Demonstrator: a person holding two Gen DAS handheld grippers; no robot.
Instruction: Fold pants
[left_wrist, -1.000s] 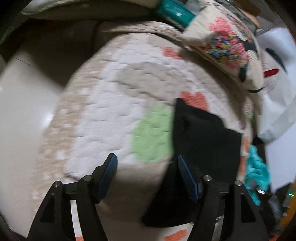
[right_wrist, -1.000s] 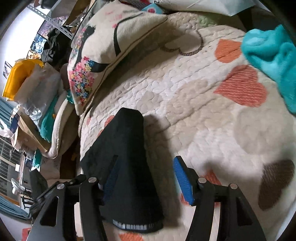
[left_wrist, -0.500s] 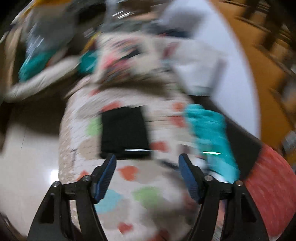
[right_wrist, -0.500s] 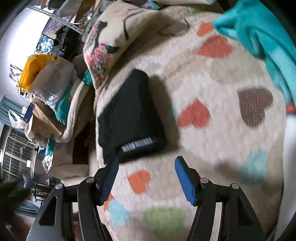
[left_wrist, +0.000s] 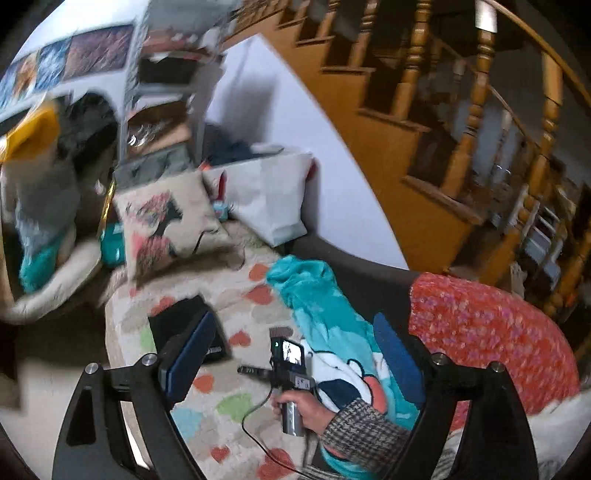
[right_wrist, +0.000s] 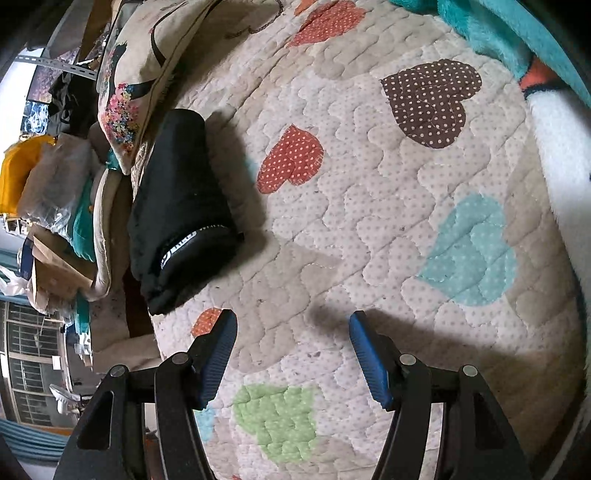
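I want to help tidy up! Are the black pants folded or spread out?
Folded. The black pants lie as a compact, thick bundle on the heart quilt, layers stacked at the near edge, neither gripper touching them.

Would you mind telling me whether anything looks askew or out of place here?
Slightly: the folded black pants lie at the quilt's left edge, one corner hanging past it. The fold itself looks tidy. Both the left claw and right claw are open, clear of the pants.
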